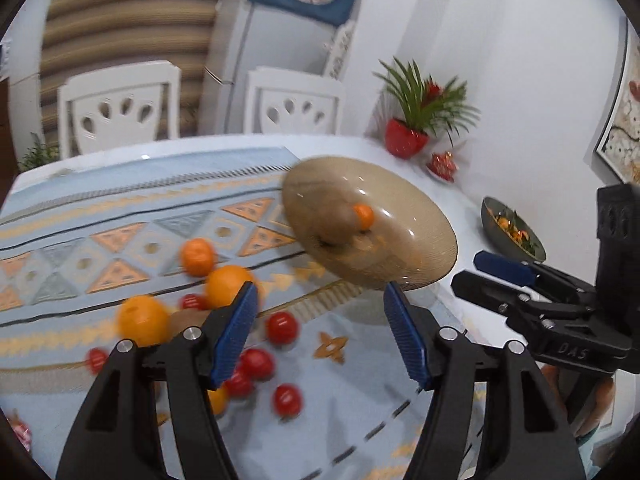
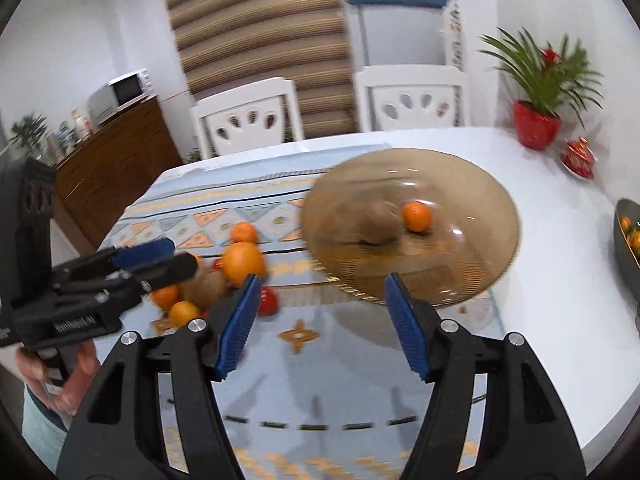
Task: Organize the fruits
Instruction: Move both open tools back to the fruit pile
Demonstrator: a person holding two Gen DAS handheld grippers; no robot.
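Your left gripper (image 1: 320, 332) is spread wide with nothing between its blue pads (image 1: 236, 332). Your right gripper (image 2: 320, 328) is equally wide and empty. In the right wrist view, your left hand (image 2: 60, 376) grips its handle at 8 o'clock, that gripper pointing toward 2 o'clock.

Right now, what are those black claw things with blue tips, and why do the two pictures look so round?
They are grabbing tools; a person holds one in each hand. Each carries a wide-eyed camera, which bends the picture round. One picture looks along the left gripper, the other along the right gripper. Both are open and hold nothing. On the patterned cloth lie oranges and small red fruits. The big brown glass bowl already holds a small orange fruit and a brown one.
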